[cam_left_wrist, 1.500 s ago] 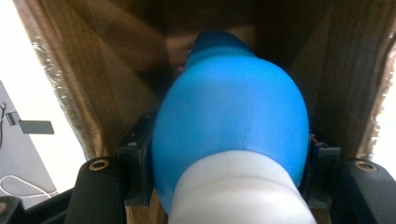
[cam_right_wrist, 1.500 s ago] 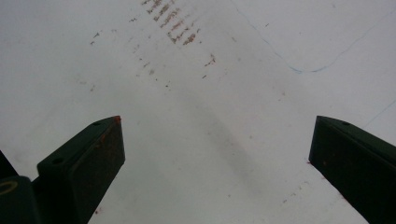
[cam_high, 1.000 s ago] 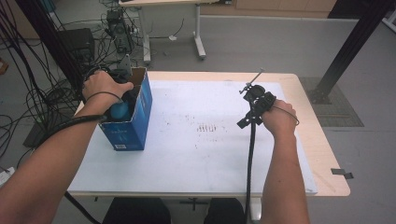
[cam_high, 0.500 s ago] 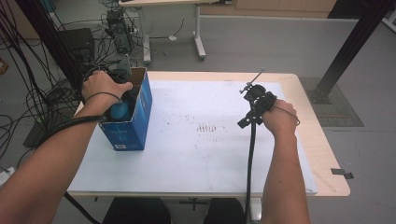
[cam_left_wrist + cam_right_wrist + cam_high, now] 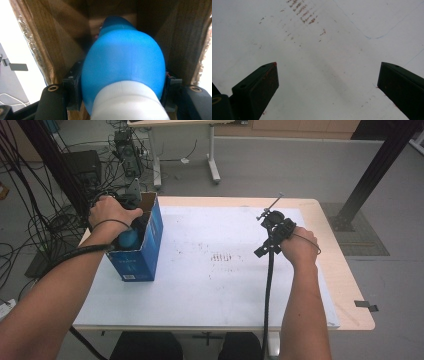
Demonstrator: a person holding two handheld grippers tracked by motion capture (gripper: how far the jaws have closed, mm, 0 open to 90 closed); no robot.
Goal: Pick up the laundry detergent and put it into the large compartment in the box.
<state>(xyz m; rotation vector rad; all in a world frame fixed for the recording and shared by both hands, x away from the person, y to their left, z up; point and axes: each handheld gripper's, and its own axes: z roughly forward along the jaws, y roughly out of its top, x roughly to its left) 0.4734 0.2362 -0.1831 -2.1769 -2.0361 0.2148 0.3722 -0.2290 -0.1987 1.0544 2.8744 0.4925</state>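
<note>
Clamped between the left gripper (image 5: 123,105)'s two black jaws is a blue bottle (image 5: 123,62) with a white cap end nearest the camera; in the left gripper view the jaws press on both flanks of its rounded blue body, and the bottle points away into the brown cardboard inside of a box (image 5: 50,37). Beyond the bottle's far tip the box's inner walls close in, dark and shadowed. At the left edge of that view a strip of white table surface lies outside the box wall.

From the high view, the left hand (image 5: 111,212) sits over the open top of the blue box (image 5: 145,252), which stands upright at the left side of the table (image 5: 200,295), and a patch of the blue bottle (image 5: 128,239) shows just below the hand, inside the box opening. A black cable runs back along the left forearm.

Across the table, well apart from the box, the right hand (image 5: 299,246) rests near the right side with the right gripper (image 5: 272,227) pointing toward the middle. In the right gripper view its jaws stand wide apart with nothing between them, aimed down at the white table sheet (image 5: 324,62), where a cluster of small reddish-brown marks (image 5: 302,12) lies farther off.
</note>
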